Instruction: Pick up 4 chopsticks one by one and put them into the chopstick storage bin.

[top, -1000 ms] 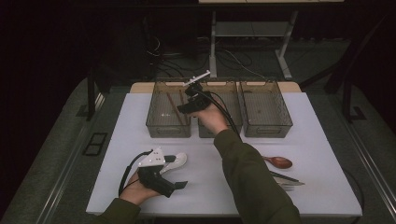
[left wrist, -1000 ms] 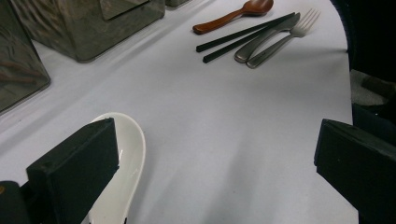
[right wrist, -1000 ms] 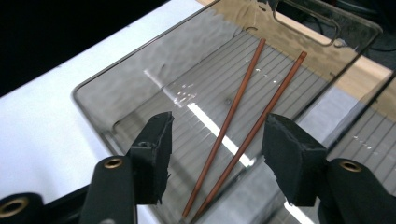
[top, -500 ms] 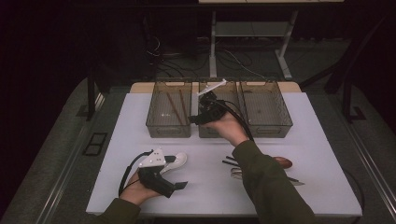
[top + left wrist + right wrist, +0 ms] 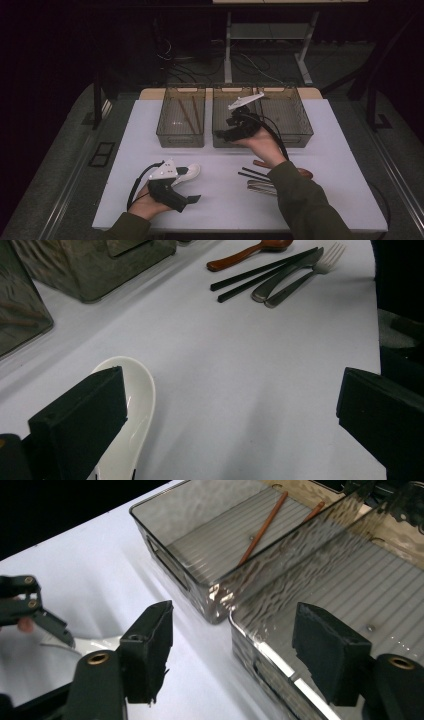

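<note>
Left gripper (image 5: 192,199): nearest the person, resting low on the white table (image 5: 220,210); its jaws gape wide with nothing between them.
White spoon (image 5: 131,405): a glossy ceramic soup spoon lying on the table, just beside the left gripper's jaw, likely next for picking up.
Loose cutlery (image 5: 280,277): a red-brown spoon, black chopsticks, a knife and a fork, laid side by side to the right, apparently waiting to be sorted.
Right gripper (image 5: 235,650): farther off, over the near wall of the middle bin (image 5: 227,139); its jaws have just been opening and stand apart, empty, as if after a release.
Left bin (image 5: 165,135): smoky clear plastic with a ribbed floor.
Brown chopsticks (image 5: 262,527): two thin sticks lying on the left bin's floor.
</note>
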A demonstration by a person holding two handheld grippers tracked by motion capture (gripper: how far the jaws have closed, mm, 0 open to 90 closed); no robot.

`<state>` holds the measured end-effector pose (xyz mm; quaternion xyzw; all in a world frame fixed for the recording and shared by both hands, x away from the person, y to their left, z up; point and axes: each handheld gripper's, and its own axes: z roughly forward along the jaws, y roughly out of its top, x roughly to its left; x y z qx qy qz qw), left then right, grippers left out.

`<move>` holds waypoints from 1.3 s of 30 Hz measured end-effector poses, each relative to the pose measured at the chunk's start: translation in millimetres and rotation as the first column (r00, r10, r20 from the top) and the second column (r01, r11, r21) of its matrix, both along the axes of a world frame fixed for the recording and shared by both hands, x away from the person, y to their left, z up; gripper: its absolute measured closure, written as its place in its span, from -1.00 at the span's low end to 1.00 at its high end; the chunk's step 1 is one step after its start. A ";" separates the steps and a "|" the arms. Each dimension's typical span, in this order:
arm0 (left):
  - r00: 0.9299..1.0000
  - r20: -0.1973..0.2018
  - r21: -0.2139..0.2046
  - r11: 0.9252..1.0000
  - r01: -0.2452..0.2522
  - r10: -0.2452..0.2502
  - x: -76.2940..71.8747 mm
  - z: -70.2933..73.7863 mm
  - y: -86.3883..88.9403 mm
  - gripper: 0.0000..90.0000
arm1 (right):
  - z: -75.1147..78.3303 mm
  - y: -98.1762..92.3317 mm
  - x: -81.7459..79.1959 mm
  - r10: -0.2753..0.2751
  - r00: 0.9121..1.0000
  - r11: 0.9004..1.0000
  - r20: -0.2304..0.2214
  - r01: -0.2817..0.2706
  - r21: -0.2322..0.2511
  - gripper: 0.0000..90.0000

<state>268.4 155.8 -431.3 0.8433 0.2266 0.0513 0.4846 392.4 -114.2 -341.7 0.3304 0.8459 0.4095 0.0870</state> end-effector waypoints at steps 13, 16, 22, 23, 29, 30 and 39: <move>1.000 -0.001 0.013 1.000 0.004 -0.004 -0.6 -1.3 -0.8 -1.00 | -5.8 -45.5 -27.5 0.007 1.000 1.000 0.011 -0.007 0.028 -0.33; 1.000 -0.002 0.013 1.000 0.001 -0.001 -0.6 -1.6 -1.2 -1.00 | -7.9 -58.9 -33.3 0.003 1.000 0.999 0.015 -0.003 0.036 -0.33; 1.000 -0.002 0.018 1.000 0.000 0.000 -0.3 -2.2 -1.4 -1.00 | -14.9 -83.7 -42.8 -0.028 0.999 0.999 0.021 0.027 0.043 -0.33; 1.000 0.000 0.016 1.000 0.000 0.000 -0.3 -2.4 -1.6 -1.00 | -16.3 -87.8 -44.5 -0.033 0.999 0.998 0.019 0.032 0.046 -0.33; 1.000 -0.003 0.021 1.000 0.000 0.000 -0.4 -2.7 -1.8 -1.00 | -25.6 -109.1 -56.3 -0.046 0.999 0.998 0.013 0.045 0.053 -0.31; 1.000 -0.004 0.021 1.000 0.000 0.000 -0.4 -2.7 -1.8 -1.00 | -27.3 -112.2 -58.5 -0.042 0.999 0.998 0.017 0.041 0.051 -0.31; 1.000 -0.002 0.023 1.000 -0.001 0.002 -1.3 -2.4 -1.9 -1.00 | -39.0 -132.7 -75.3 -0.024 1.000 0.999 -0.001 0.024 0.037 -0.27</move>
